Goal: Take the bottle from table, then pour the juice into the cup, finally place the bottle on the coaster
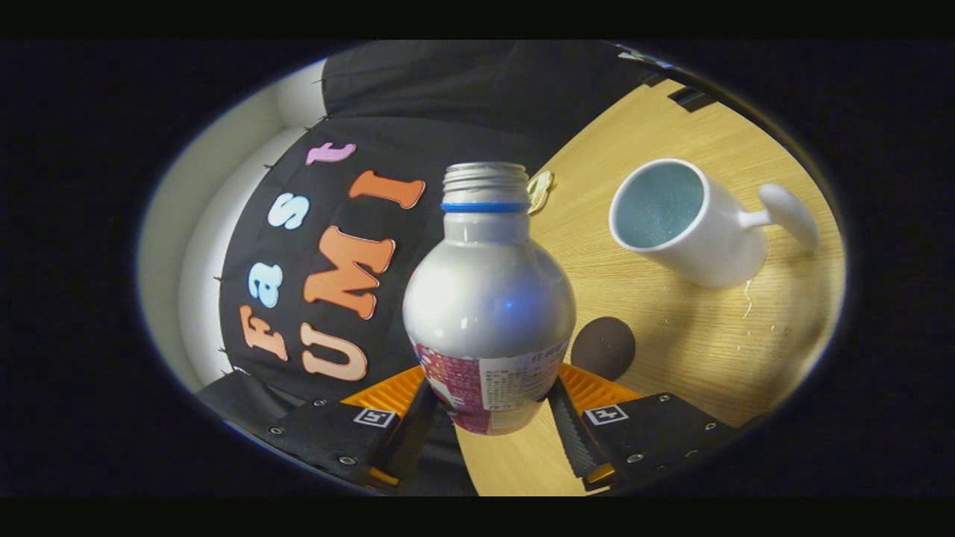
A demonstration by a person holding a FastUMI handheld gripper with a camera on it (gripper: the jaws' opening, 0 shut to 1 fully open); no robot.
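My gripper [489, 399] is shut on the silver bottle [489, 298], both fingers pressing its labelled lower body. The bottle has no cap, and a blue ring sits under its threaded neck. It hangs above the wooden table [671, 350], with the whole view tilted. Beyond the bottle to the right lies a white cup [690, 224] with a handle; its inside looks pale blue. A dark round coaster [603, 347] rests on the table just beside the bottle's lower right, close ahead of the right finger.
A few small droplets [747, 298] speckle the wood below the cup. A small yellowish object [540, 189] lies on the table behind the bottle's neck. The black booth wall stands to the left and behind.
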